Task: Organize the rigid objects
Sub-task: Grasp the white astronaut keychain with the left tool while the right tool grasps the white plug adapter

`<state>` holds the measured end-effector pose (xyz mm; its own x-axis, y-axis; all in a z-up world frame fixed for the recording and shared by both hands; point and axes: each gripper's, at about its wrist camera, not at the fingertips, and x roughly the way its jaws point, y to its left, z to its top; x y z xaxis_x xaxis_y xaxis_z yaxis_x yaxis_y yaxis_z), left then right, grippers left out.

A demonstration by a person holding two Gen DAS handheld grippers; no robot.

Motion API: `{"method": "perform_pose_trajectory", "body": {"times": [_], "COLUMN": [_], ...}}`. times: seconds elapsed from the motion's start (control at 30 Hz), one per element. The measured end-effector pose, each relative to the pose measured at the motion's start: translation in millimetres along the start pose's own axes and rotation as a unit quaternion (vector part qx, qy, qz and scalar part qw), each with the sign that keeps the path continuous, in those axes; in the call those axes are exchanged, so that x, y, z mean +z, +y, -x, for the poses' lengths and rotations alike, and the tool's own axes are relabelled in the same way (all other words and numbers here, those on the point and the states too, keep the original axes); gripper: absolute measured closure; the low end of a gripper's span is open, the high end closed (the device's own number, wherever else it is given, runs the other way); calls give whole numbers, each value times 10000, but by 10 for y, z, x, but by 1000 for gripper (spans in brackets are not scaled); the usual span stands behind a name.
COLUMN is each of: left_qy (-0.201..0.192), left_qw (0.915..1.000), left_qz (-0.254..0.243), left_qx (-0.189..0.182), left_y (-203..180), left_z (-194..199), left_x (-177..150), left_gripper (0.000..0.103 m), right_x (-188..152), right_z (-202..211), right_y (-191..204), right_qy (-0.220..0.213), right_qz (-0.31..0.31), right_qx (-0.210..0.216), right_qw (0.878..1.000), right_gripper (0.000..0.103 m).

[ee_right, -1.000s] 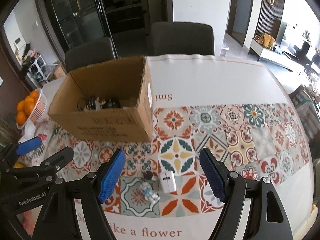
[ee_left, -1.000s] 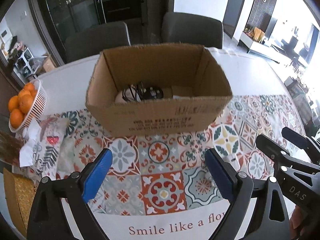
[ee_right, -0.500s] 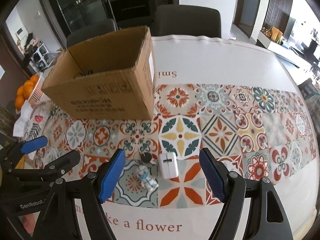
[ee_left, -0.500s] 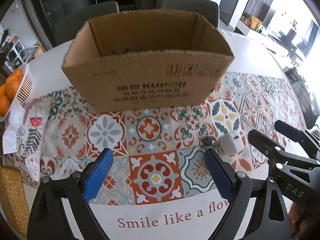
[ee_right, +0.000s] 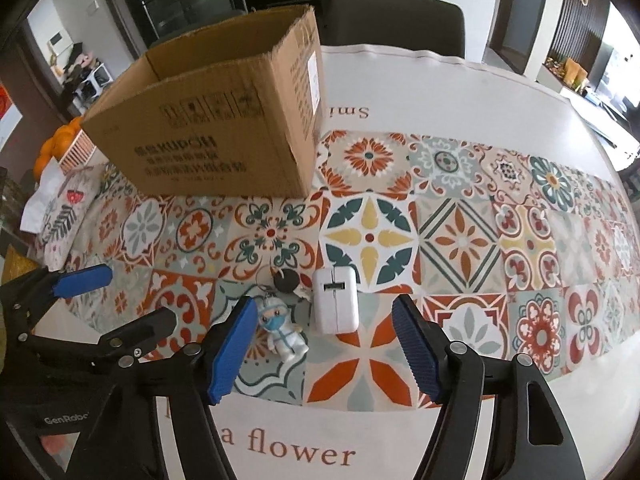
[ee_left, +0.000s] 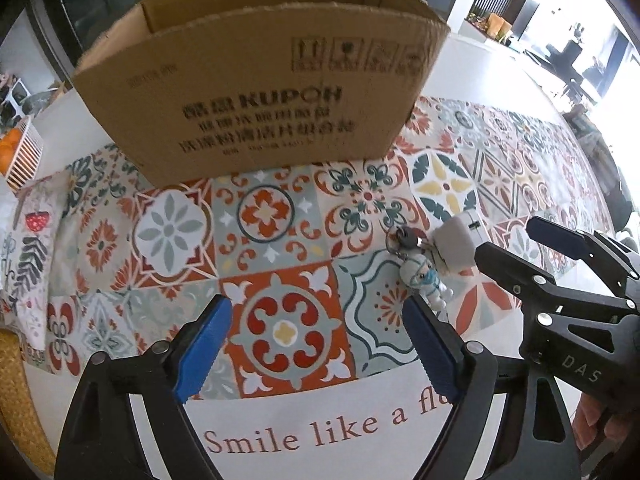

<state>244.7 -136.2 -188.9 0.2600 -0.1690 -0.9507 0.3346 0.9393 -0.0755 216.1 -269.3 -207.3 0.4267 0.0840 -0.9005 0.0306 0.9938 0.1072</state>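
A white charger block (ee_right: 334,302) lies on the patterned tablecloth, also in the left wrist view (ee_left: 460,242). Beside it lies a small white figurine keychain (ee_right: 282,330) with a black round fob (ee_right: 285,279); it shows in the left wrist view too (ee_left: 424,280). An open cardboard box (ee_right: 216,136) stands behind them, seen close in the left wrist view (ee_left: 260,80); its inside is hidden. My right gripper (ee_right: 324,344) is open and empty, low over the table just in front of the charger. My left gripper (ee_left: 316,344) is open and empty, left of the keychain.
A white basket of oranges (ee_right: 60,144) and a patterned cloth (ee_right: 60,208) sit at the table's left edge. Dark chairs (ee_right: 396,20) stand behind the table. The tablecloth's white border with lettering (ee_left: 304,432) runs along the near edge.
Both grippers have dropped lower and moved forward toward the table. The charger and keychain now sit close in front of the right gripper. The box looms larger and its inside is out of sight.
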Motion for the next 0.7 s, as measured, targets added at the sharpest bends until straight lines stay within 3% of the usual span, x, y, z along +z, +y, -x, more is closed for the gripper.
{"method": "perform_pose_trajectory", "body": {"times": [0.7], "left_qy": [-15], "left_qw": [9987], "left_qz": [19], "left_qx": [-516], "left_y": [-166], "left_z": [-332], "left_x": [36], "left_gripper": [29], "right_x": [-2], "right_z": [-309], "right_y": [-183], "right_qy": [-83], "right_qz": [-62], "right_qx": [452], "right_qw": [9989], "right_gripper": [47]}}
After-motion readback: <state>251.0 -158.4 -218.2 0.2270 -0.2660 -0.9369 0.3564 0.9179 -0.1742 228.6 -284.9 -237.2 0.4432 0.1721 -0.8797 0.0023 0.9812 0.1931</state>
